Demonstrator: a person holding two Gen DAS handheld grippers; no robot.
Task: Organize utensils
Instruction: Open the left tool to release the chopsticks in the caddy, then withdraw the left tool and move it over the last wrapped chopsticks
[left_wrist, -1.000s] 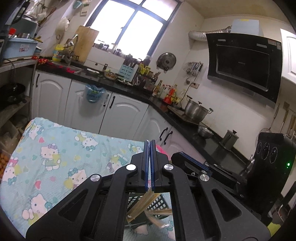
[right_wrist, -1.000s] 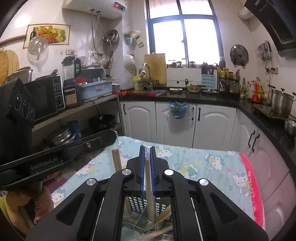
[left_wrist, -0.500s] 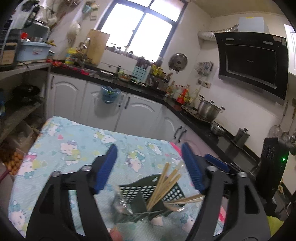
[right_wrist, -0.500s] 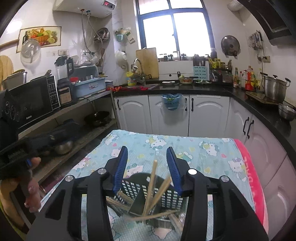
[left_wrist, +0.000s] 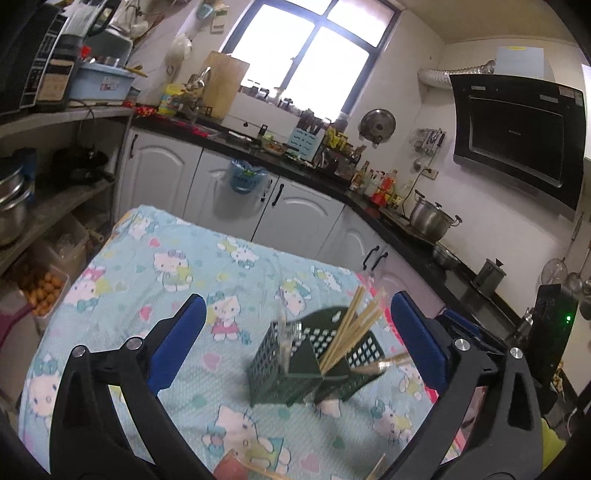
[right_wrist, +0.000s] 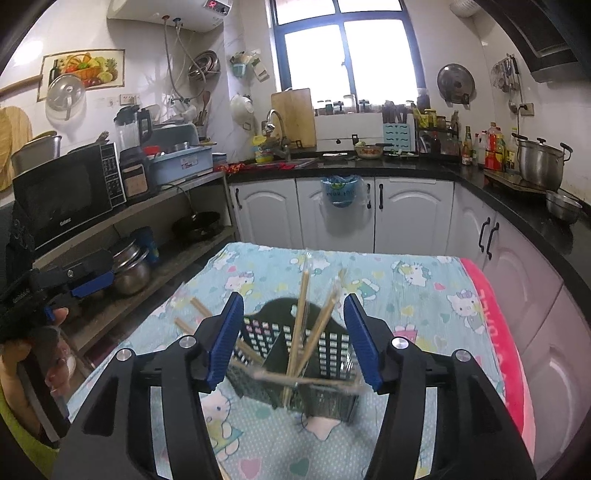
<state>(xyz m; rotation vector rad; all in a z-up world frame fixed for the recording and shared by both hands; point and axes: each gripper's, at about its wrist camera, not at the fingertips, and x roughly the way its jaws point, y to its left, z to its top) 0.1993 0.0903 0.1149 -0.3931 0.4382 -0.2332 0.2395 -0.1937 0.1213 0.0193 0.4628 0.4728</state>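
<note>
While both sets of tongs hang open and empty, left tongs (left_wrist: 293, 341) and right tongs (right_wrist: 293, 341) flank a green basket (right_wrist: 325, 395) on the bench (left_wrist: 147, 280); most chopsticks (right_wrist: 299, 328) stand inside, though a few seemingly remain outside.

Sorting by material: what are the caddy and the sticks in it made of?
Caddy: likely moulded plastic, matte dark green, with a regular grid of square holes. Chopsticks: probably bamboo or wood, pale tan, thin and straight; grain too blurred to confirm.
</note>
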